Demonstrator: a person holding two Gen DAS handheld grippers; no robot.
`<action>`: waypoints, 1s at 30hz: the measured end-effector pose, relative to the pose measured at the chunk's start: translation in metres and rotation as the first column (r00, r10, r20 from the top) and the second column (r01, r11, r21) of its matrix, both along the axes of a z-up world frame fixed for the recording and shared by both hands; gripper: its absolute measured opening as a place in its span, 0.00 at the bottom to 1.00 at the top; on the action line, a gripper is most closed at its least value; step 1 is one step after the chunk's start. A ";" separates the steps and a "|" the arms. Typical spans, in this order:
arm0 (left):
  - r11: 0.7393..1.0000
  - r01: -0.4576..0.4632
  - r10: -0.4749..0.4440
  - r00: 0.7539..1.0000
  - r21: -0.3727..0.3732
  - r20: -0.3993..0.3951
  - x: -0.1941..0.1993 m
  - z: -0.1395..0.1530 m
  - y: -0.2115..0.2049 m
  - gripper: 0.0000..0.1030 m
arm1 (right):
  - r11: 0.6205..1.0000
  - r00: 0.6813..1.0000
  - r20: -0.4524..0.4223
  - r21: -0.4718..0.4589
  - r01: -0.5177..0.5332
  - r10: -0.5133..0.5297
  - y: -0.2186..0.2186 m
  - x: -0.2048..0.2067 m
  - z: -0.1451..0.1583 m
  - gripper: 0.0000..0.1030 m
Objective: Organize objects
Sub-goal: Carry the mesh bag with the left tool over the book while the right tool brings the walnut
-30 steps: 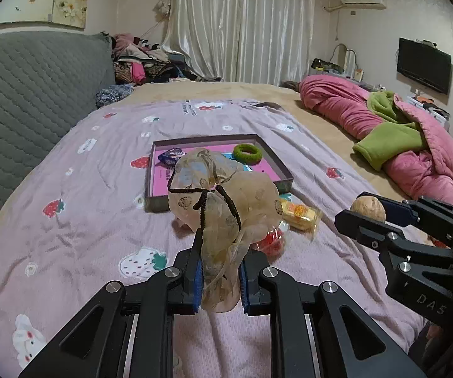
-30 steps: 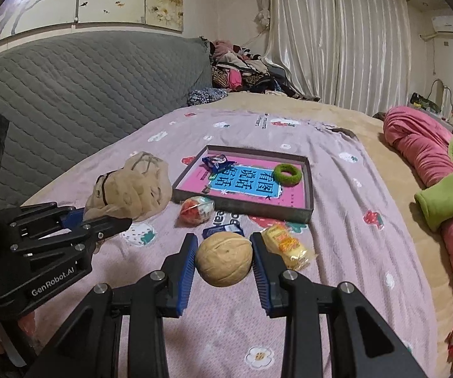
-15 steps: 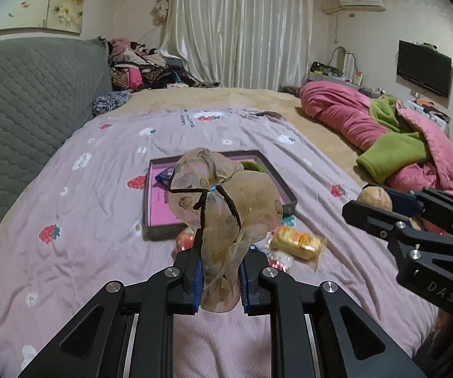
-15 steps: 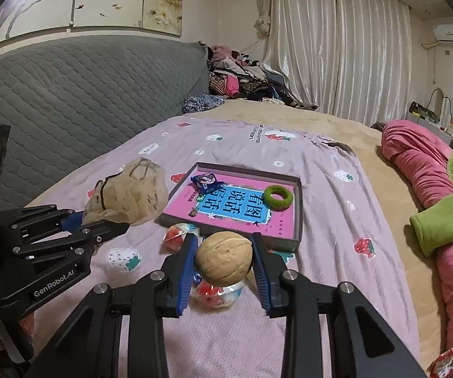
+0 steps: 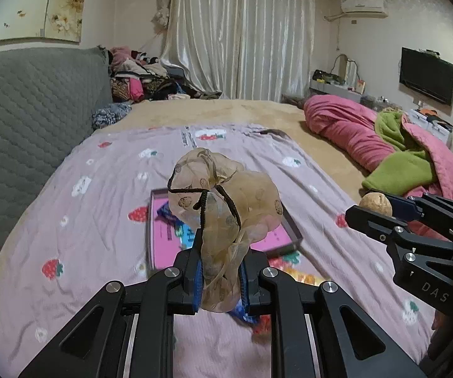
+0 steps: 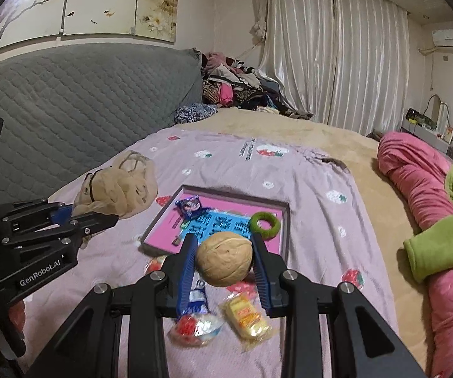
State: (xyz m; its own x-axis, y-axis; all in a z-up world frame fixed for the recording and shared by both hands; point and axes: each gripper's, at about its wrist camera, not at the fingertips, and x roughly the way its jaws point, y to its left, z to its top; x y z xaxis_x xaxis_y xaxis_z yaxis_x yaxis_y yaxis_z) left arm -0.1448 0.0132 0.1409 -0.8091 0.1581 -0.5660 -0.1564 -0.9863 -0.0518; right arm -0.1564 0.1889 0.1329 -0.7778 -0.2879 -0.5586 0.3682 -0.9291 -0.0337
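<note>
Sheer, floppy mesh pouch (image 5: 223,208) we pinch at its neck in the left gripper (image 5: 220,275); the right gripper (image 6: 223,260) clamps the hard, round walnut (image 6: 224,258)

Setting: bedroom in a lived-in home.
- Wide bed with a lilac cotton sheet printed with strawberries (image 5: 78,208) laid over a tan plush blanket (image 5: 226,111).
- Grey quilted padded headboard (image 6: 78,100) along one side of the bed.
- Crumpled pink quilt with green fleece lining (image 5: 393,154) heaped at the far edge.
- Floor-length cream satin curtains (image 5: 242,31), drawn shut.
- Loose pile of mixed clothing (image 6: 235,85) in the corner below the curtains.
- White wall-mounted air conditioner (image 5: 364,7) near the ceiling.
- Black flat-screen television (image 5: 427,75) fixed to the wall above a cluttered low cabinet.
- Painted floral wall panels (image 6: 78,3) above the headboard.
</note>
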 end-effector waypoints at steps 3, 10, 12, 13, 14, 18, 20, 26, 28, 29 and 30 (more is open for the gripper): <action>1.000 -0.008 0.008 1.000 -0.002 -0.012 -0.013 0.010 -0.001 0.17 | 1.000 1.000 -0.016 0.007 0.003 -0.003 0.000 -0.012 0.013 0.34; 0.999 -0.030 0.030 0.999 -0.012 -0.033 -0.046 0.026 -0.003 0.17 | 1.000 0.999 -0.047 0.004 0.005 -0.005 -0.002 -0.045 0.040 0.34; 0.999 -0.035 0.034 0.999 -0.017 -0.031 -0.057 0.026 -0.002 0.18 | 1.000 0.999 -0.051 0.002 0.005 -0.005 -0.002 -0.055 0.044 0.34; 0.999 -0.037 0.036 0.999 -0.018 -0.030 -0.062 0.026 -0.002 0.17 | 1.000 0.999 -0.052 0.000 0.009 -0.009 -0.001 -0.061 0.047 0.34; 0.999 -0.037 0.037 0.999 -0.017 -0.026 -0.067 0.025 -0.002 0.17 | 1.000 0.999 -0.053 -0.001 0.011 -0.011 -0.001 -0.065 0.048 0.34; 0.999 -0.045 0.045 0.999 -0.027 -0.014 -0.091 0.018 -0.002 0.18 | 1.000 0.999 -0.048 -0.008 0.012 -0.012 -0.001 -0.086 0.048 0.34; 0.998 -0.050 0.050 0.999 -0.031 -0.005 -0.103 0.013 -0.002 0.18 | 1.000 0.999 -0.040 -0.006 0.014 -0.014 0.000 -0.099 0.044 0.34; 0.997 -0.070 0.071 0.997 -0.041 0.024 -0.136 -0.011 -0.009 0.18 | 1.000 1.000 0.000 -0.003 0.019 -0.019 0.000 -0.125 0.020 0.34; 0.996 -0.076 0.077 0.996 -0.039 0.037 -0.147 -0.020 -0.012 0.18 | 1.000 1.000 0.013 0.004 0.022 -0.022 0.000 -0.134 0.009 0.34; 0.996 -0.084 0.085 0.996 -0.039 0.040 -0.151 -0.024 -0.014 0.18 | 1.000 1.000 0.020 0.007 0.021 -0.021 -0.001 -0.136 0.005 0.34; 0.995 -0.089 0.091 0.995 -0.037 0.045 -0.157 -0.030 -0.017 0.18 | 1.000 0.999 0.027 0.007 0.019 -0.019 -0.001 -0.139 0.000 0.34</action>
